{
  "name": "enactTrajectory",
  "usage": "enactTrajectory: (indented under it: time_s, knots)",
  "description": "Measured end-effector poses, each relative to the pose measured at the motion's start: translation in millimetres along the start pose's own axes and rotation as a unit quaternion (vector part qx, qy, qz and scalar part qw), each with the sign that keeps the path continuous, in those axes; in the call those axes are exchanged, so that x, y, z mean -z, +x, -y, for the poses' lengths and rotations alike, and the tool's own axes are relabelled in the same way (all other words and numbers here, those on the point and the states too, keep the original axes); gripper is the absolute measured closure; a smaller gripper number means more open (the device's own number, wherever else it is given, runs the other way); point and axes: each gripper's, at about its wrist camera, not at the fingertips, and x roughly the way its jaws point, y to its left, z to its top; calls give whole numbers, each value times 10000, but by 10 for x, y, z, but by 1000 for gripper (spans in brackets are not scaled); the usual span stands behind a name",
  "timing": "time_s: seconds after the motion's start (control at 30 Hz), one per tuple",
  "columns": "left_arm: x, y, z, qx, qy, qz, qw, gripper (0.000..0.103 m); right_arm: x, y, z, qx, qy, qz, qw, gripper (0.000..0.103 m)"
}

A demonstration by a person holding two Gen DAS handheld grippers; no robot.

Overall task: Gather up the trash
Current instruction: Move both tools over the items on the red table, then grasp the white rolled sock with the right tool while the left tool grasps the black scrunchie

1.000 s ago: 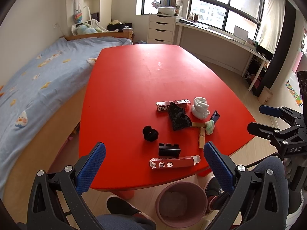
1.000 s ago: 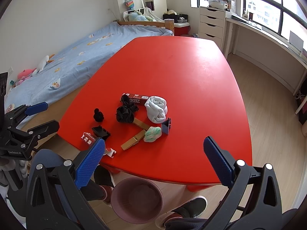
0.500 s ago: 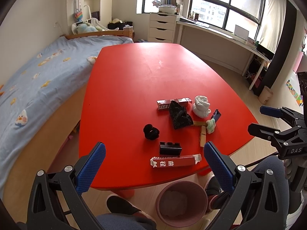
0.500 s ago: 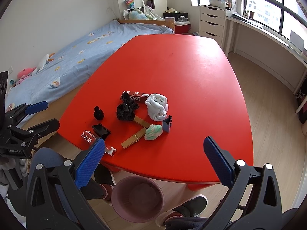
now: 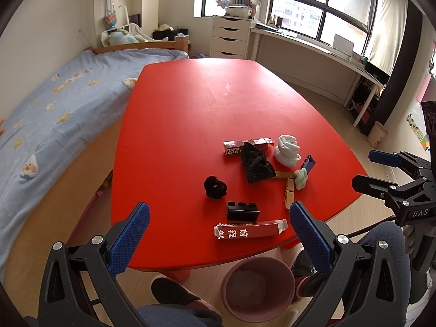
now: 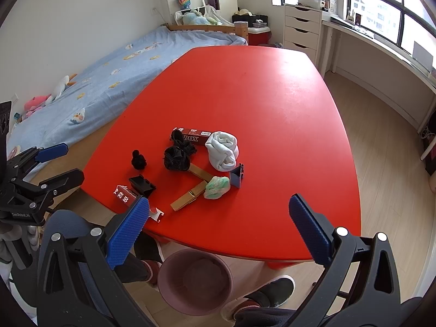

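A red table (image 5: 190,114) holds a cluster of small items near its front edge: a red carton with white characters (image 5: 249,230), a black clip block (image 5: 242,210), a black hair tie (image 5: 215,187), a black crumpled bag (image 5: 256,163), a dark red box (image 5: 245,147), a white rolled sock (image 5: 287,150), a green-white wad (image 5: 300,179) and wooden clothespins (image 5: 289,194). A pink bin (image 5: 257,288) stands on the floor below the edge. My left gripper (image 5: 219,241) is open above the carton. My right gripper (image 6: 218,230) is open over the table edge.
A bed with a blue cover (image 5: 54,114) runs along the left. White drawers (image 5: 230,36) and a long desk (image 5: 313,51) stand under the windows. The person's shoes (image 5: 174,291) are beside the bin. The bin also shows in the right wrist view (image 6: 196,280).
Both grippers have drifted slightly; the items sit a little lower and nearer in the views. Both stay open and empty. Nothing on the table has moved.
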Motion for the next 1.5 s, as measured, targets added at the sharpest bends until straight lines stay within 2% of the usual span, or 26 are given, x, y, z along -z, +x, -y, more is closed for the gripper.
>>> enactTrajectory:
  time_s: [0.13,0.47,0.63,0.73,0.77,0.9,1.07,1.23,1.27,1.37,1.43,1.5]
  knots:
    - [-38,31,-33,-3,6,-43,10000,5,-49,10,14,-13,-8,10,10000,3]
    - [-242,260,-177,50,-32,-307,9995,5,-448,221,65,-366,100,-474,9982,3]
    - [-328,499,-222,100,-23,-644,9979,5,-625,452,67,-128,-141,-634,9978,3]
    - [-358,687,-247,169,-36,-976,9951,5,-723,652,96,14,-195,-890,9958,3]
    - [-365,747,-248,167,-33,-1077,9940,5,-745,736,123,133,-252,-1095,9936,3]
    - [-380,942,-261,112,-54,-1388,9902,5,-836,974,189,196,-220,-1274,9914,3]
    - [-379,1093,-248,62,-95,-1683,9857,5,-787,1196,261,113,-33,-1494,9887,3]
    - [-368,1159,-225,28,-88,-1760,9844,6,-751,1276,290,156,-68,-1623,9866,3]
    - [-382,1172,-222,17,-70,-1759,9844,8,-755,1284,278,168,-102,-1649,9861,4]
    - [-387,1191,-226,23,-93,-1801,9836,23,-762,1331,254,173,-171,-1721,9848,18]
    - [-379,1191,-221,47,-94,-1818,9833,31,-754,1341,252,155,-181,-1752,9842,24]
    - [-369,1199,-210,83,-61,-1850,9827,43,-744,1339,262,130,-211,-1760,9841,37]
